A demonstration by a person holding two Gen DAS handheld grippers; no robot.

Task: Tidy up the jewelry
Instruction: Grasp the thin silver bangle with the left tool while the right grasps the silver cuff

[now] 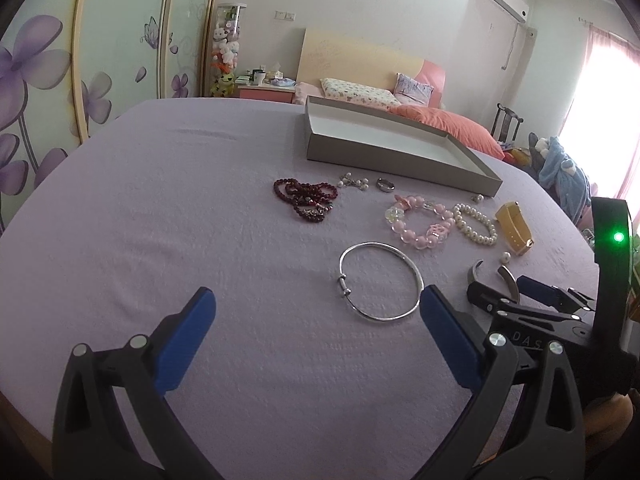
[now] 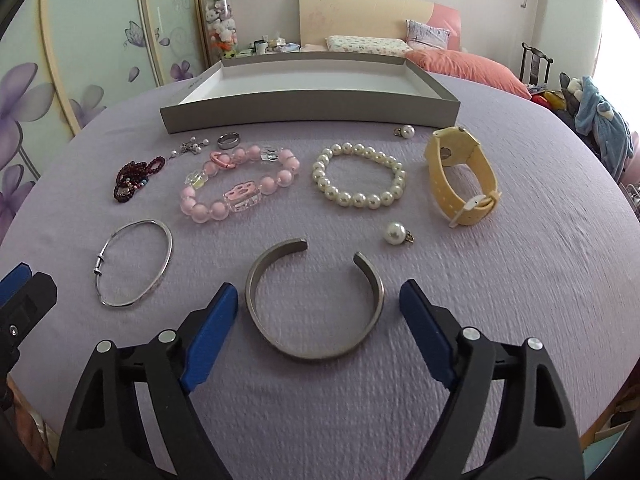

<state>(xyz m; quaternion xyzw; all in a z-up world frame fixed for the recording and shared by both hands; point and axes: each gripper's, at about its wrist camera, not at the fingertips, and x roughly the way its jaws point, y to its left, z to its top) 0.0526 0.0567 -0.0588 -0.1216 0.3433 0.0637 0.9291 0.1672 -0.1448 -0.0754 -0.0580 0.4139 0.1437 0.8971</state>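
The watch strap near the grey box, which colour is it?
Pale yellow; the watch strap shows best in the right wrist view.

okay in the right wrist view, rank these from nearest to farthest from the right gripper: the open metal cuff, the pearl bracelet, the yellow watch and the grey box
1. Open metal cuff, between the right gripper's open fingers.
2. Pearl bracelet, beyond the cuff, slightly right.
3. Yellow watch, farther right; close to the pearls in depth, so that order is loose.
4. Grey box, at the back.

Left tongs (image 1: 316, 316) and right tongs (image 2: 318, 312), black frames, blue pads, silver screws, green light
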